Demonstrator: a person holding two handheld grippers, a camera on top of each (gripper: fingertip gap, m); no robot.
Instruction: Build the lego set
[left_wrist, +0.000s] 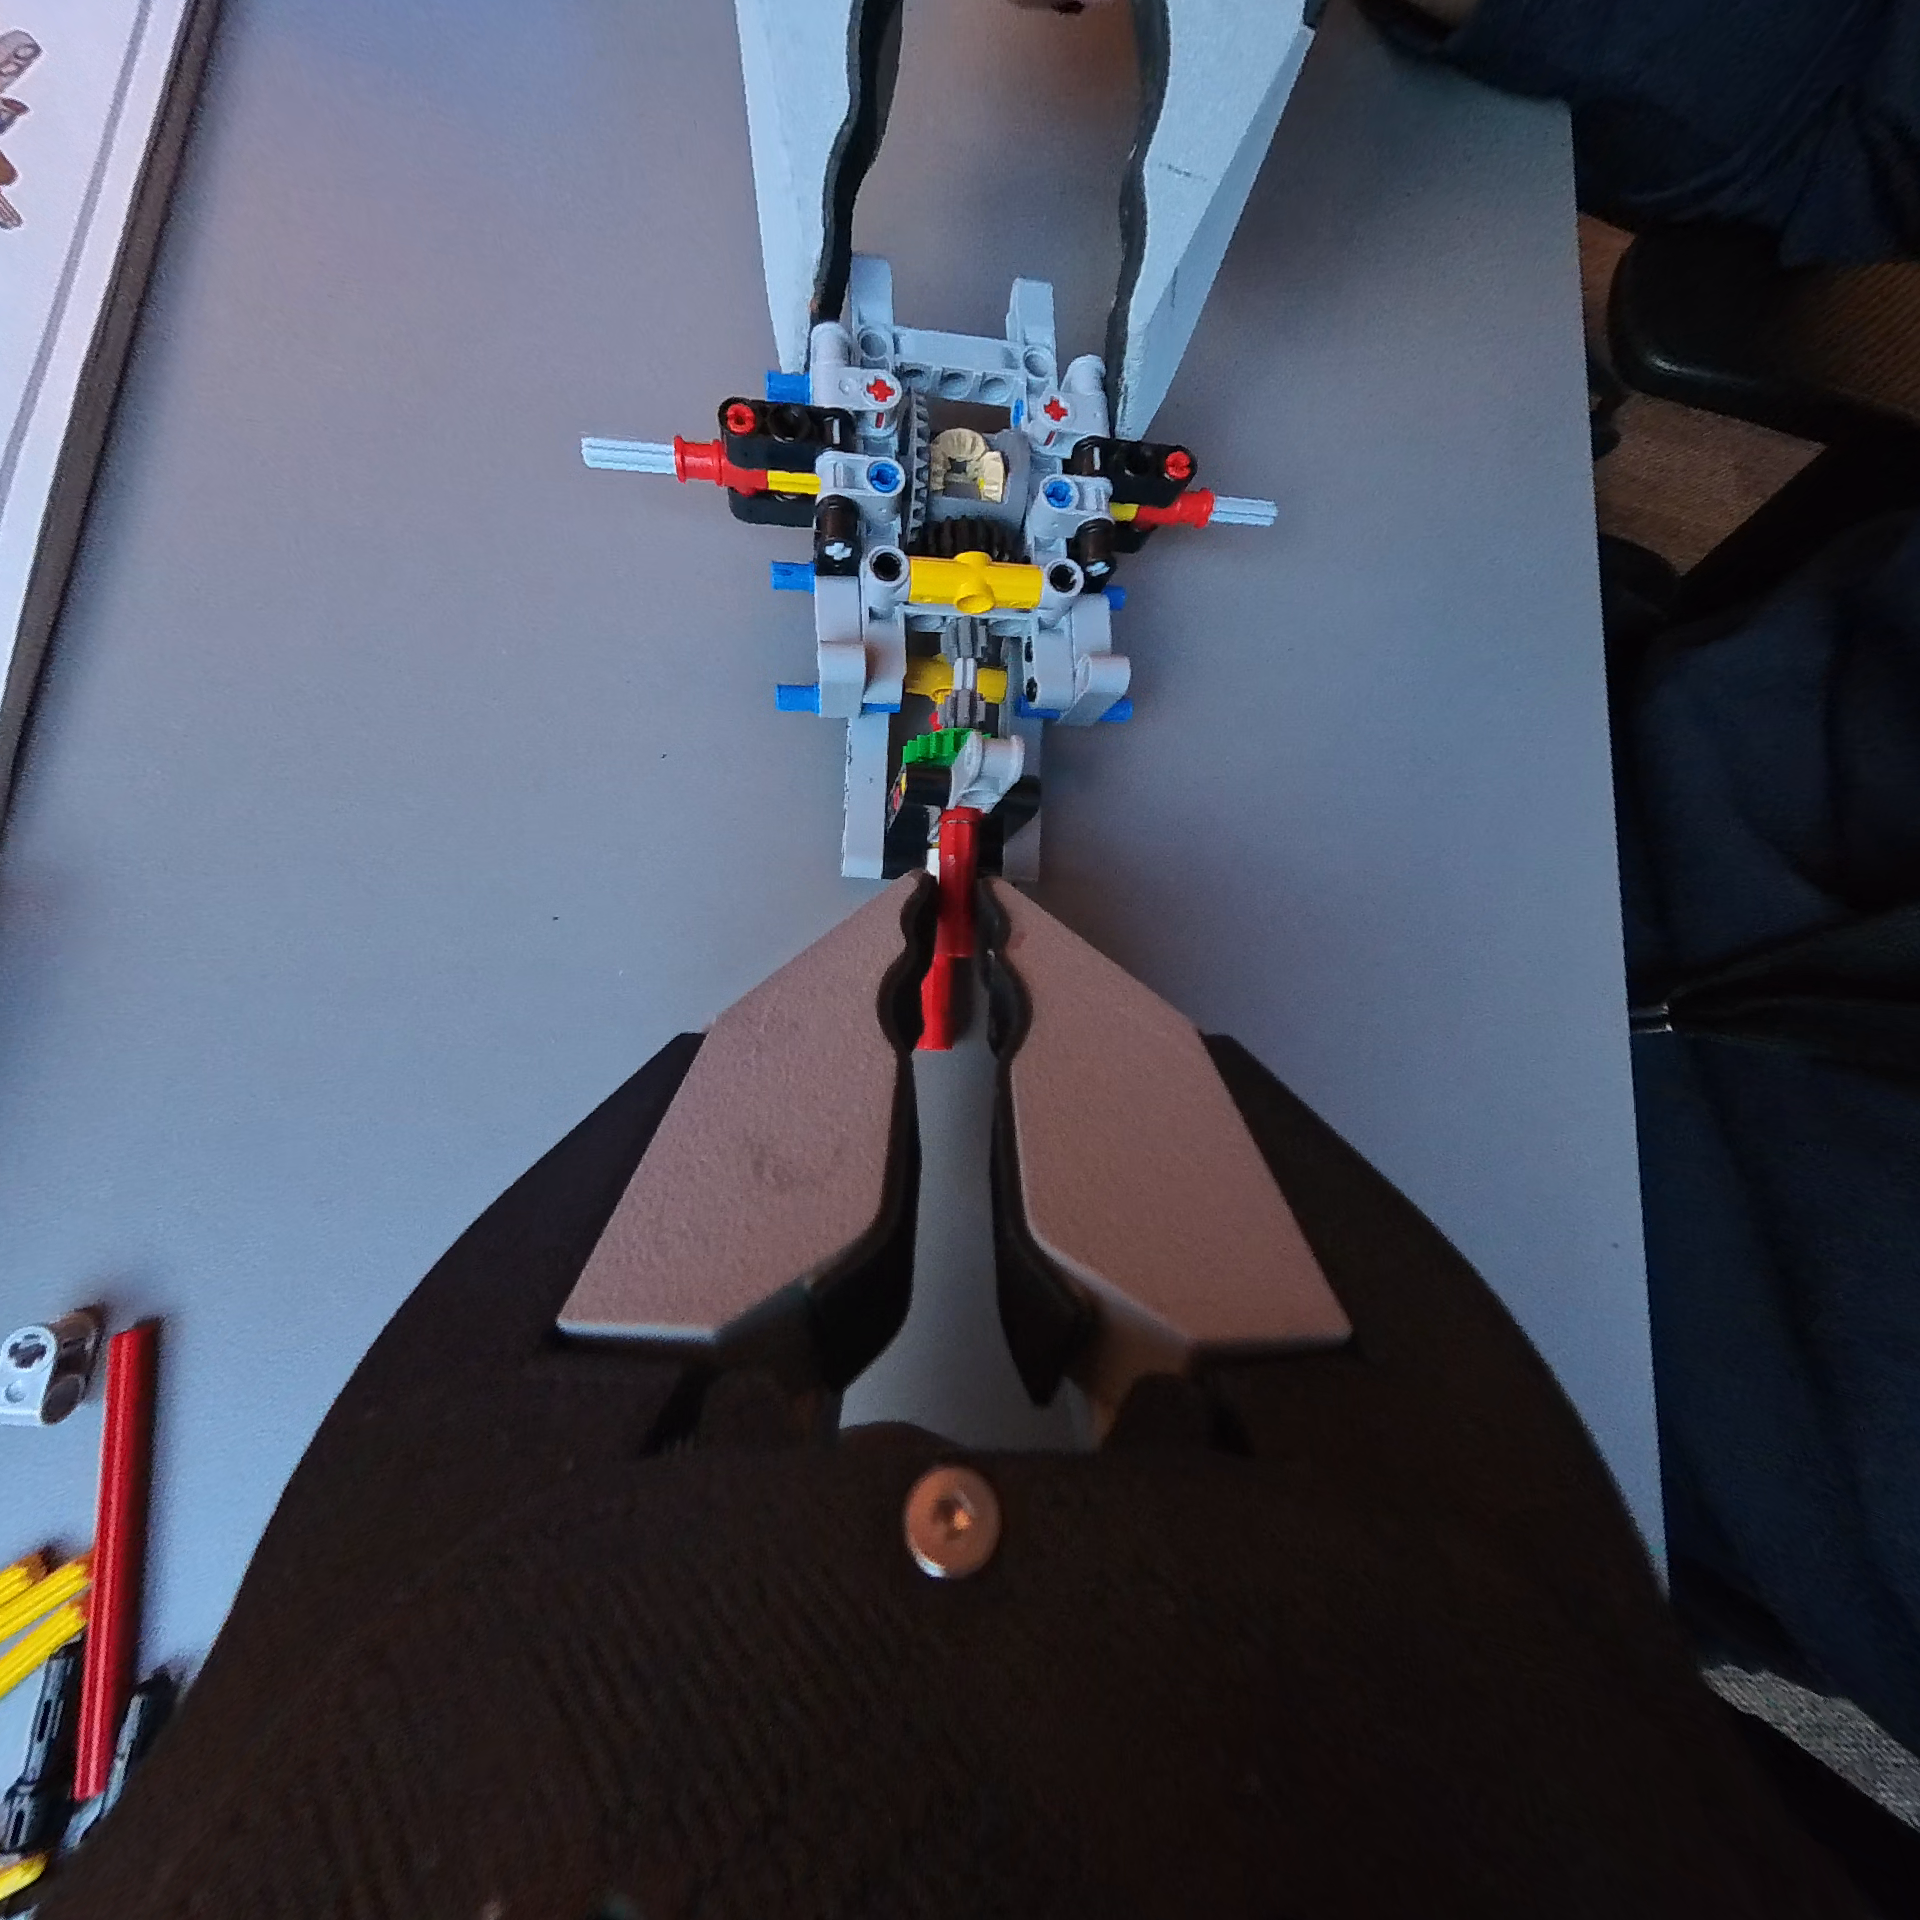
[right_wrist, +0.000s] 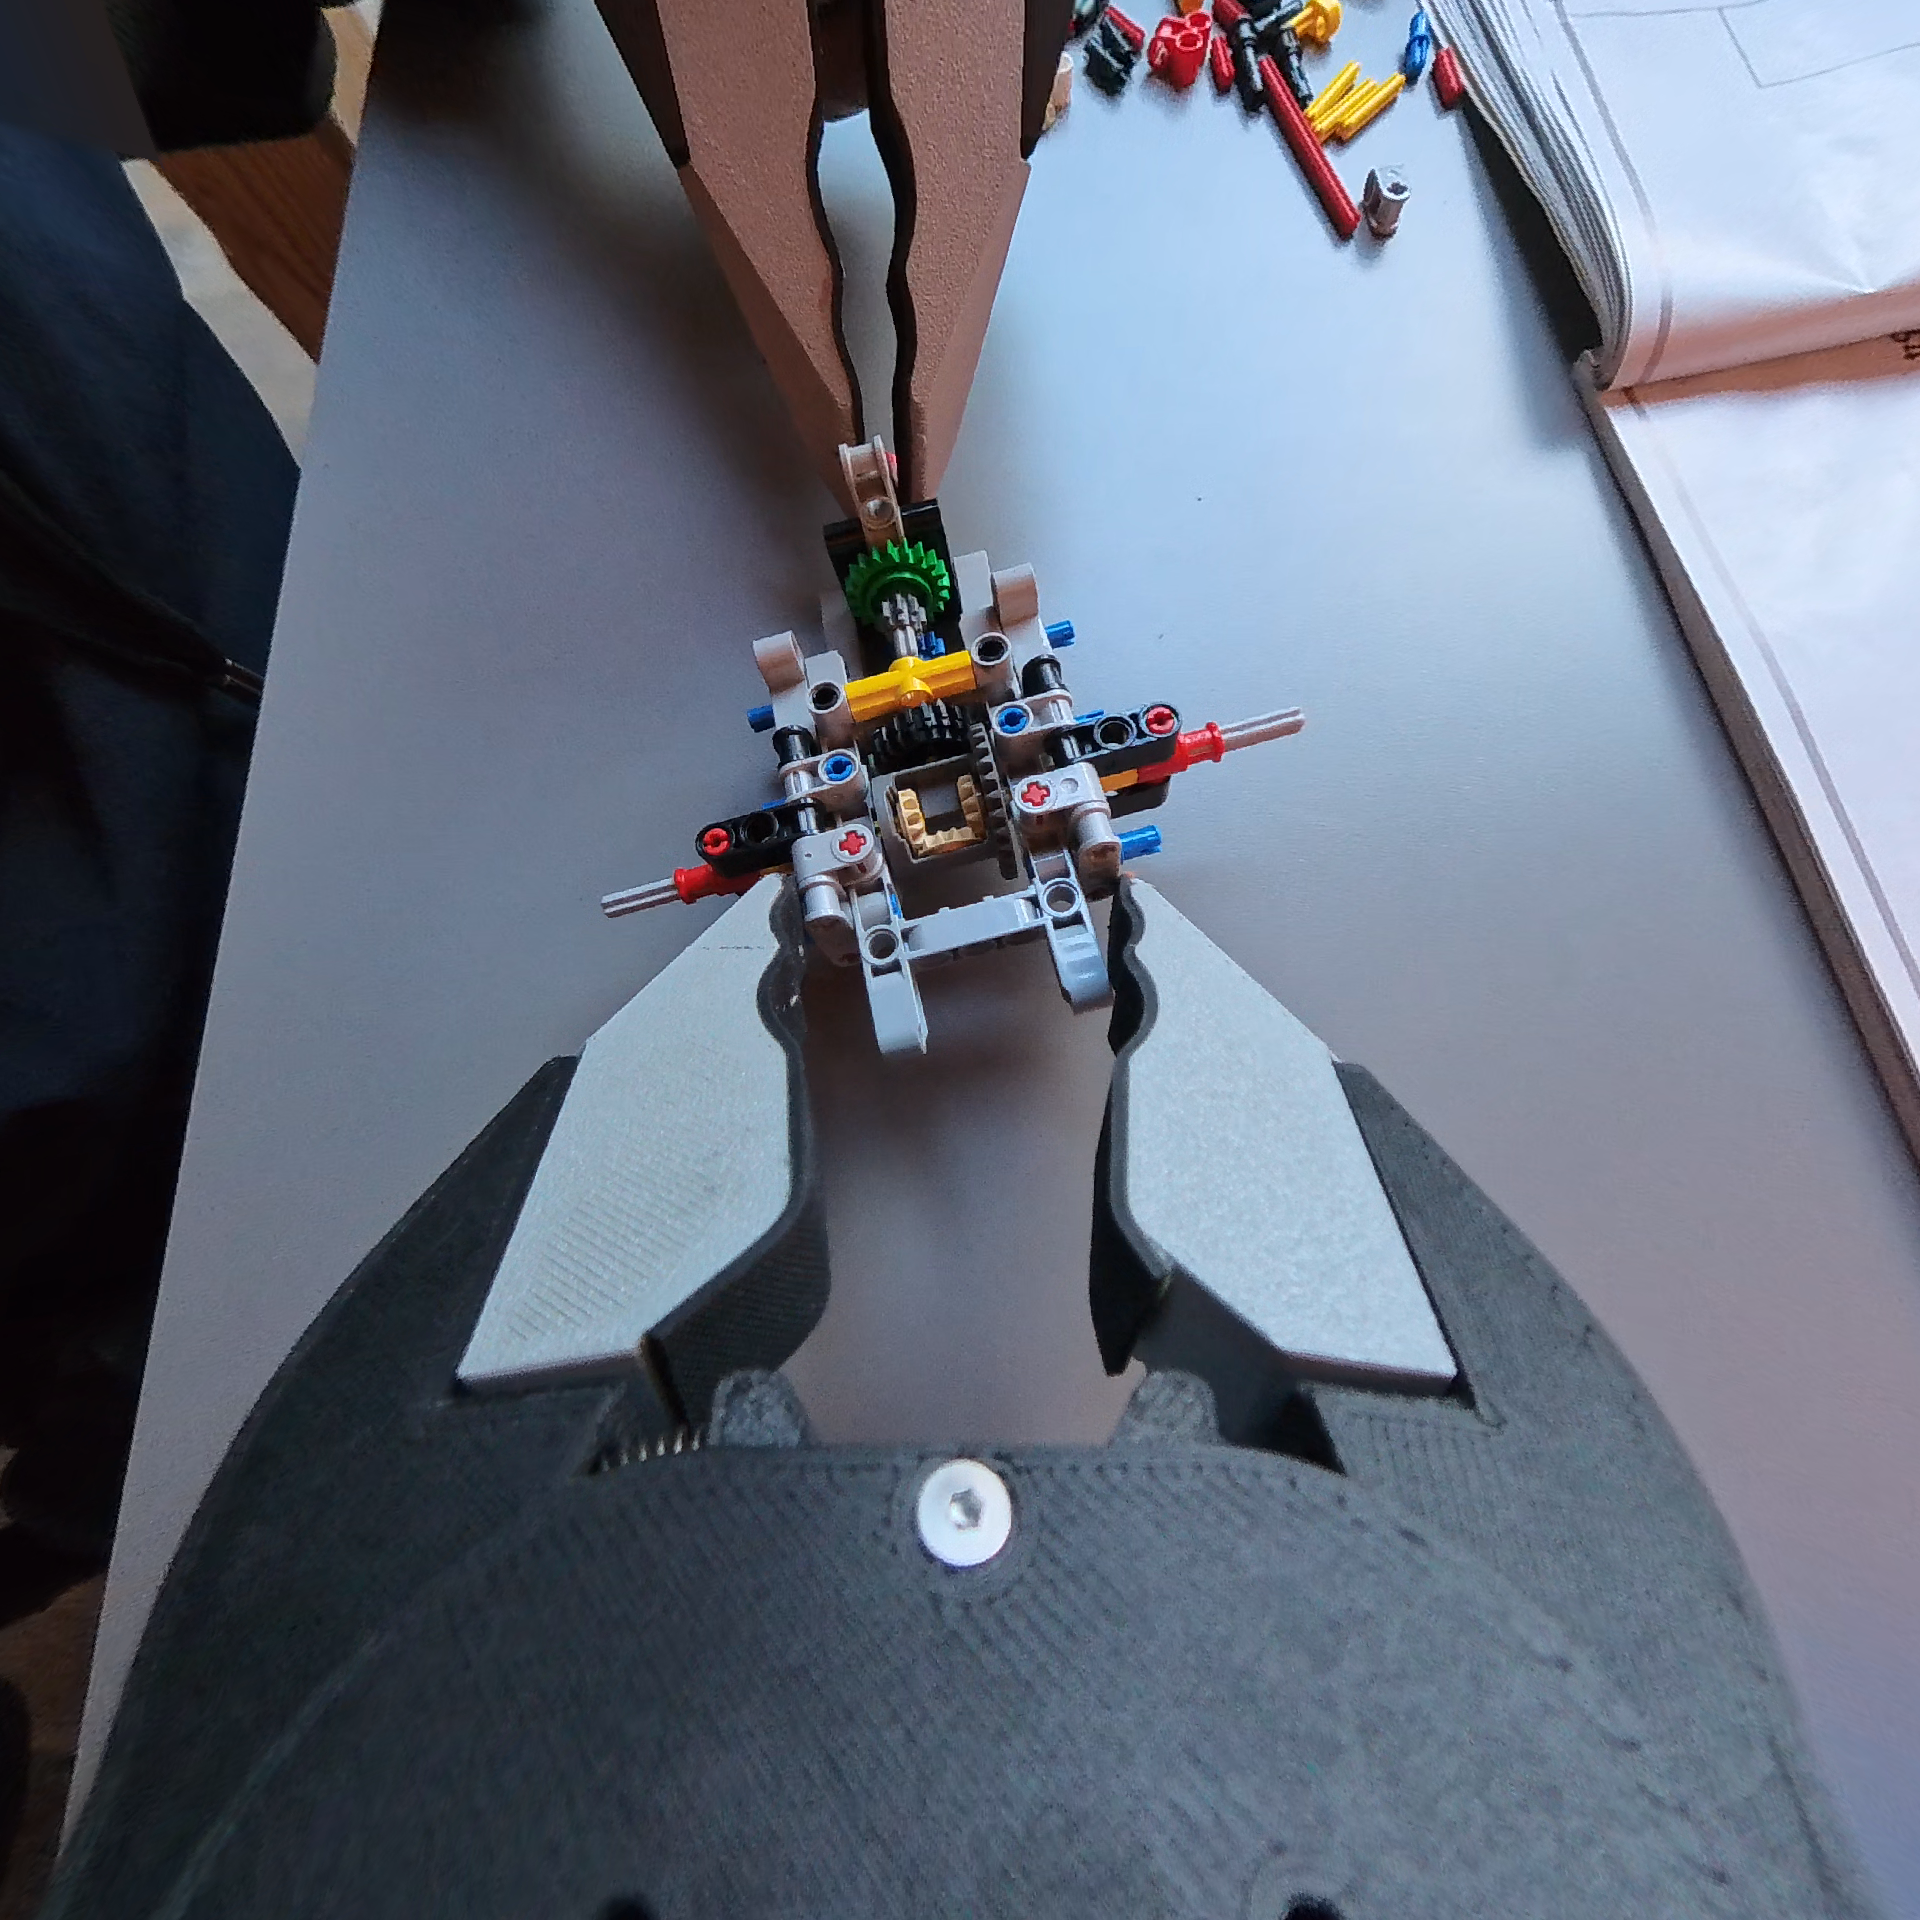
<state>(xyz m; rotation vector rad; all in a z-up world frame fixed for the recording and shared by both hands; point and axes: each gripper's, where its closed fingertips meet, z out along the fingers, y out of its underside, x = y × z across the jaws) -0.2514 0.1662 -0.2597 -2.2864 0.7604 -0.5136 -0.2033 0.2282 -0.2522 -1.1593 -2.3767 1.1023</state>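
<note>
The left claw (left_wrist: 951, 883), with tan, matte, wedge-shaped fingers and wavy black pads, is clenched on a red axle (left_wrist: 948, 935) that enters a pale grey connector (left_wrist: 992, 769) at the near end of the brick assembly (left_wrist: 961, 540). The assembly, a rigid plastic frame of grey beams, black, green and tan gears, yellow connectors and blue pins, rests on the smooth grey table (left_wrist: 364, 831). The right claw (right_wrist: 951, 914), with grey textured fingers, grips the assembly's opposite end across its grey side beams, both pads against it. Loose red, yellow and black parts (right_wrist: 1288, 73) lie well apart near an open booklet (right_wrist: 1714, 187).
</note>
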